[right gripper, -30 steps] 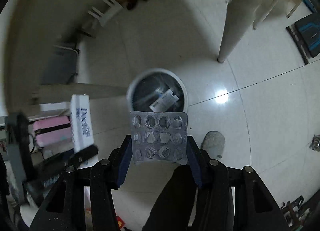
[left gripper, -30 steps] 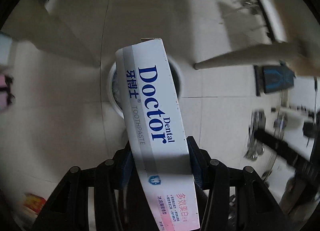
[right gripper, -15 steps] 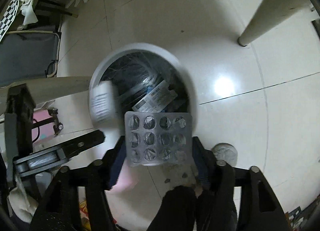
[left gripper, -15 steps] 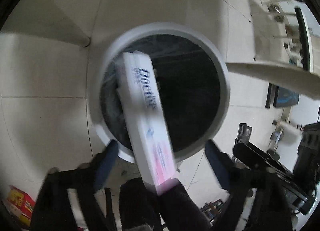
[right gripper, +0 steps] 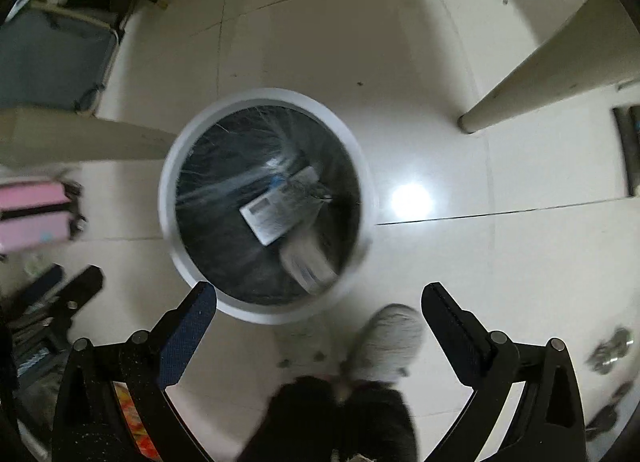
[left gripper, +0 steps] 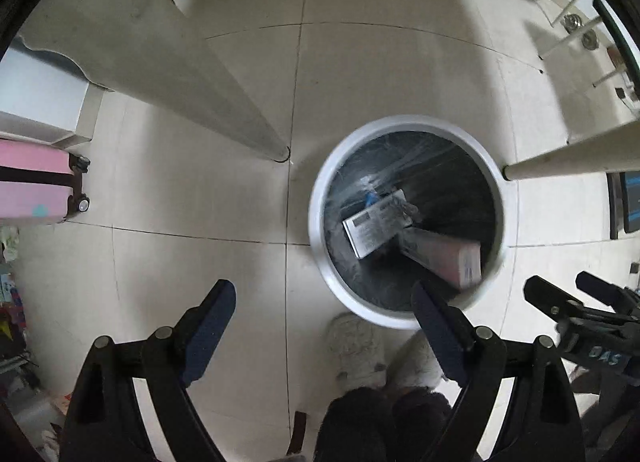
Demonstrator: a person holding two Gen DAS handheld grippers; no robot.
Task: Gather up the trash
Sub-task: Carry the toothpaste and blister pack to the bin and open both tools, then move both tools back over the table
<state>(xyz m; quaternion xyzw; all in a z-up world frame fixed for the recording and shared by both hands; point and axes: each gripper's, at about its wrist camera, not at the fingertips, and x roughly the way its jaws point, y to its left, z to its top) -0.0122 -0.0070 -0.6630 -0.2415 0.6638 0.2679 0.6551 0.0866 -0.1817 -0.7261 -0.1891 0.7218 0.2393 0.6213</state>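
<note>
1. Left wrist view: the left gripper (left gripper: 324,322) has its fingers (left gripper: 210,320) spread wide apart with nothing between them. It points steeply down at the floor. The trash bin (left gripper: 316,217) stands ahead of and beside the right finger, whose tip overlaps its near rim. Inside lie a toothpaste box (left gripper: 444,258) and a flat printed pack (left gripper: 376,227), touching. Both look like light, stiff cardboard, easiest to pinch across the narrow faces.

2. Right wrist view: the right gripper (right gripper: 320,304) also has its fingers (right gripper: 188,332) far apart and empty. It tilts down over the same trash bin (right gripper: 166,197), which sits ahead, nearer the left finger. The toothpaste box (right gripper: 308,262) is blurred there.
</note>
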